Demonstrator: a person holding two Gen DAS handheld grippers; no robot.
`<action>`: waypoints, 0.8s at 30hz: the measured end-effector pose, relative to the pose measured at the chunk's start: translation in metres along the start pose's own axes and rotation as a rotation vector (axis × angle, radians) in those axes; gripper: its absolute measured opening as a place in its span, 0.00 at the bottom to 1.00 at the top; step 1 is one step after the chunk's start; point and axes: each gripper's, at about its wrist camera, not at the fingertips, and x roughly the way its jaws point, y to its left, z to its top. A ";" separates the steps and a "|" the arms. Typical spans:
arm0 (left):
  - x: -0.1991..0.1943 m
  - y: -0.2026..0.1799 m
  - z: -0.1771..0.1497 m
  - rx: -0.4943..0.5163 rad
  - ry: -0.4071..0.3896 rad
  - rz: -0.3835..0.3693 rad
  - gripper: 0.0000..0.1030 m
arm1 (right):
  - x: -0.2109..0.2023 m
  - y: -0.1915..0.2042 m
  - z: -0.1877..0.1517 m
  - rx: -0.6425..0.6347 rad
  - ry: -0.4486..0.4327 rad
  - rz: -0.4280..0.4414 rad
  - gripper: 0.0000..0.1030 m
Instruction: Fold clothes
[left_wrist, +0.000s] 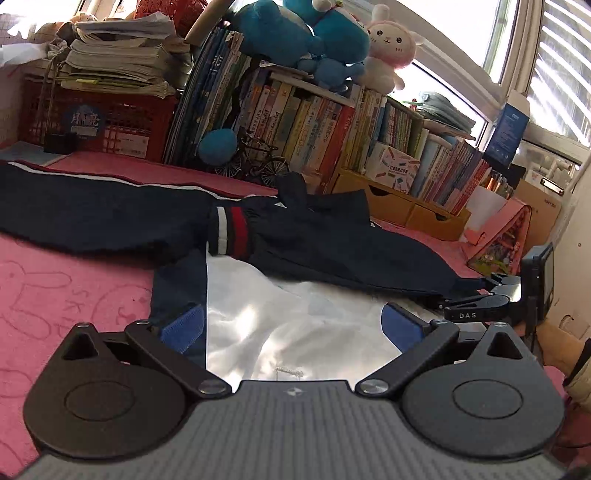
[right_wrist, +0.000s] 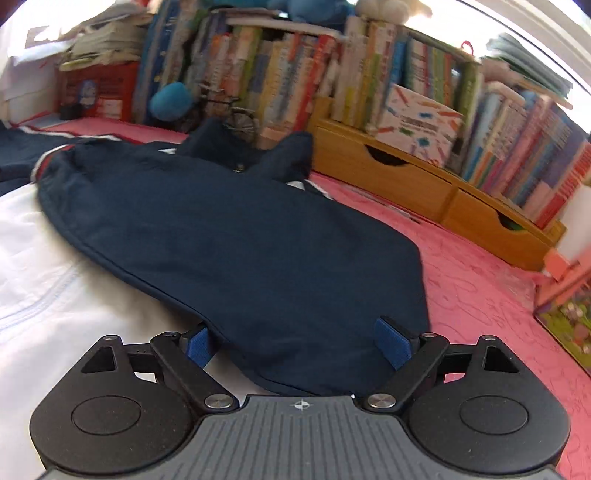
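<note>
Jacket (right_wrist: 229, 236) flat on pink bedspread (right_wrist: 480, 295), sleeve end between open right gripper (right_wrist: 299, 347) fingers.

Both rigs look the same: a grey ribbed plate in the middle with a little compass-like mark near its front edge, flanked by two big round black housings, each with a raised disc. Black link arms run from silver screws by the plate out to smaller screws at the fingers. The left tool (left_wrist: 291, 321) has bright blue fuzzy pads (left_wrist: 183, 326), and so does the right tool (right_wrist: 295, 341). Triangular cutouts sit on the outer brackets.
</note>
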 end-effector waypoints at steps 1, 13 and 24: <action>0.013 -0.004 0.011 0.038 -0.001 0.060 1.00 | 0.001 -0.012 -0.003 0.054 0.000 -0.011 0.86; 0.170 -0.013 0.027 0.205 0.168 0.349 1.00 | 0.000 -0.076 -0.024 0.185 0.039 -0.199 0.91; 0.155 -0.008 0.040 0.106 0.163 0.304 1.00 | -0.053 -0.051 -0.015 -0.068 -0.089 -0.112 0.94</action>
